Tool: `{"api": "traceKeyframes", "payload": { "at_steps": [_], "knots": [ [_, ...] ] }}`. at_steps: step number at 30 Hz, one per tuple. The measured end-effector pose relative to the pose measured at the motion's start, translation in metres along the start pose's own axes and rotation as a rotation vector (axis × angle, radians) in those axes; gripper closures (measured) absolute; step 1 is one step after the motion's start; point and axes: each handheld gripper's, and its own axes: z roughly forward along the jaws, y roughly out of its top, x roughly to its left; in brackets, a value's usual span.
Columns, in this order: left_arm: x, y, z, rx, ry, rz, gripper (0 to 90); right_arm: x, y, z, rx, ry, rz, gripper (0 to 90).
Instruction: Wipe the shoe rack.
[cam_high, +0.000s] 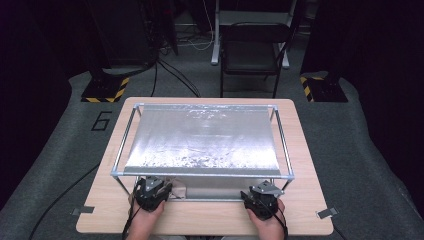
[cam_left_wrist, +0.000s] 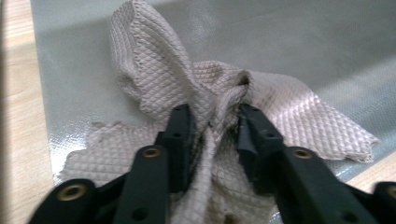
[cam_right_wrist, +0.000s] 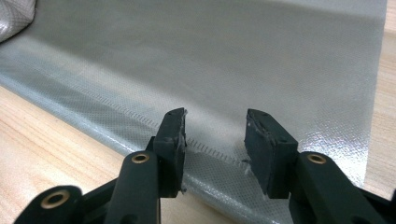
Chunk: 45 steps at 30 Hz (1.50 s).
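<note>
On the wooden table (cam_high: 300, 150) stands a metal frame (cam_high: 202, 174) draped with silver sheeting (cam_high: 200, 137). At its near edge, the left gripper (cam_left_wrist: 215, 122) pinches a bunched quilted cloth (cam_left_wrist: 154, 70); the right gripper (cam_right_wrist: 215, 135) hovers with jaws apart.

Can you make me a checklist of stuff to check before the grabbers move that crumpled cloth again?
1. Cloth between the left gripper jaws: ok, a bunched fold sits there.
2. Jaws really pinching that fold: cannot tell; they look close around it.
3. Right gripper free: ok, jaws apart with nothing between them.
4. Right gripper over the silver sheet: ok, at its near edge by the wooden table.
5. Cloth lying on the sheet, not off the table: ok.
6. Metal frame clear of both grippers: cannot tell, its front bar runs close above them.
</note>
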Motion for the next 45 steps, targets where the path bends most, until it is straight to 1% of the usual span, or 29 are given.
{"api": "traceKeyframes", "payload": {
  "at_steps": [1, 2, 3, 5, 8, 9, 11, 12, 13, 15, 18, 19, 20, 22, 23, 24, 25, 26, 27, 29, 30, 31, 32, 33, 34, 40, 41, 42, 45],
  "knots": [
    [0.001, 0.0, -0.001, 0.006, -0.001, 0.002, 71.7, 0.0, 0.0, 0.0, 0.0, 0.001, 0.0, 58.3],
    [0.001, -0.001, -0.002, 0.003, 0.003, 0.001, 72.9, 0.0, 0.0, 0.0, 0.0, 0.0, 0.001, 58.2],
    [0.0, -0.001, -0.002, -0.007, 0.009, -0.012, 73.7, 0.0, 0.0, 0.0, 0.0, 0.001, 0.001, 58.3],
    [0.002, -0.003, -0.003, -0.011, 0.018, -0.012, 74.9, 0.0, 0.0, 0.0, 0.0, 0.001, 0.001, 58.3],
    [0.008, -0.005, -0.006, -0.011, 0.037, -0.024, 75.4, 0.0, 0.0, 0.0, 0.001, -0.001, 0.006, 58.3],
    [0.009, -0.005, -0.008, -0.004, 0.047, -0.019, 75.5, 0.0, 0.0, 0.0, 0.001, -0.001, 0.007, 58.3],
    [0.012, -0.006, -0.011, -0.007, 0.051, -0.017, 75.7, 0.0, 0.0, 0.0, 0.001, 0.001, 0.009, 58.3],
    [0.012, -0.007, -0.012, 0.0, 0.057, -0.017, 75.8, 0.0, 0.0, 0.0, 0.0, 0.001, 0.001, 58.3],
    [0.012, -0.007, -0.013, -0.008, 0.057, -0.02, 75.9, 0.0, 0.0, 0.0, 0.0, 0.001, 0.002, 58.3],
    [0.013, -0.007, -0.016, -0.006, 0.063, -0.006, 76.3, 0.0, 0.0, 0.0, 0.0, 0.001, 0.0, 58.2],
    [0.01, -0.009, -0.02, -0.03, 0.072, -0.001, 76.4, 0.0, 0.0, 0.0, 0.0, -0.001, 0.0, 58.3],
    [0.012, -0.009, -0.025, 0.017, 0.065, 0.045, 76.5, 0.0, 0.0, 0.0, -0.001, -0.001, -0.008, 58.3],
    [0.011, -0.009, -0.027, 0.008, 0.067, 0.051, 76.6, -0.001, 0.0, 0.0, -0.001, 0.001, -0.021, 58.2],
    [0.009, -0.009, -0.032, -0.003, 0.065, 0.044, 76.9, -0.001, 0.0, 0.0, -0.002, 0.001, -0.018, 58.3],
    [0.01, -0.009, -0.034, -0.005, 0.067, 0.05, 77.0, 0.0, 0.0, 0.0, 0.0, -0.001, -0.003, 58.2],
    [0.008, -0.01, -0.037, -0.007, 0.054, 0.026, 77.0, 0.0, 0.0, 0.0, 0.0, -0.001, 0.0, 58.2],
    [0.01, -0.009, -0.04, -0.006, 0.059, 0.042, 77.0, 0.0, 0.0, 0.0, -0.001, -0.001, -0.005, 58.2],
    [0.01, -0.009, -0.043, -0.021, 0.064, 0.048, 77.0, -0.001, 0.0, 0.0, -0.001, -0.001, -0.012, 58.2],
    [0.01, -0.008, -0.045, -0.035, 0.064, 0.026, 77.1, -0.001, 0.0, 0.0, -0.001, 0.0, -0.014, 58.2],
    [0.011, -0.006, -0.051, -0.03, 0.059, 0.047, 77.2, 0.0, 0.0, 0.0, -0.001, -0.001, -0.011, 58.3],
    [0.012, -0.006, -0.054, -0.044, 0.063, 0.052, 77.2, -0.001, 0.0, 0.0, -0.001, -0.001, -0.012, 58.3],
    [0.012, -0.006, -0.058, -0.036, 0.063, 0.062, 77.3, -0.001, 0.0, 0.0, -0.001, 0.0, -0.017, 58.3],
    [0.011, -0.006, -0.06, -0.055, 0.062, 0.046, 77.3, -0.001, 0.0, 0.0, -0.001, 0.0, -0.015, 58.3],
    [0.012, -0.007, -0.063, -0.053, 0.062, 0.051, 77.3, 0.0, 0.0, 0.0, -0.001, -0.001, -0.01, 58.3],
    [0.01, -0.008, -0.064, -0.067, 0.061, 0.022, 77.3, 0.0, 0.0, 0.0, -0.001, -0.001, -0.011, 58.2],
    [0.016, -0.012, -0.075, -0.088, 0.076, 0.01, 77.3, 0.0, 0.0, 0.0, 0.0, -0.001, 0.001, 58.3],
    [0.017, -0.013, -0.076, -0.085, 0.078, 0.008, 77.3, -0.001, 0.0, 0.0, -0.001, -0.001, -0.011, 58.3],
    [0.017, -0.014, -0.077, -0.087, 0.082, 0.008, 77.3, 0.0, 0.0, 0.0, 0.0, 0.0, 0.001, 58.3],
    [0.02, -0.017, -0.083, -0.095, 0.087, -0.008, 77.3, 0.0, 0.0, 0.0, 0.0, 0.001, -0.001, 58.2]
  ]
}}
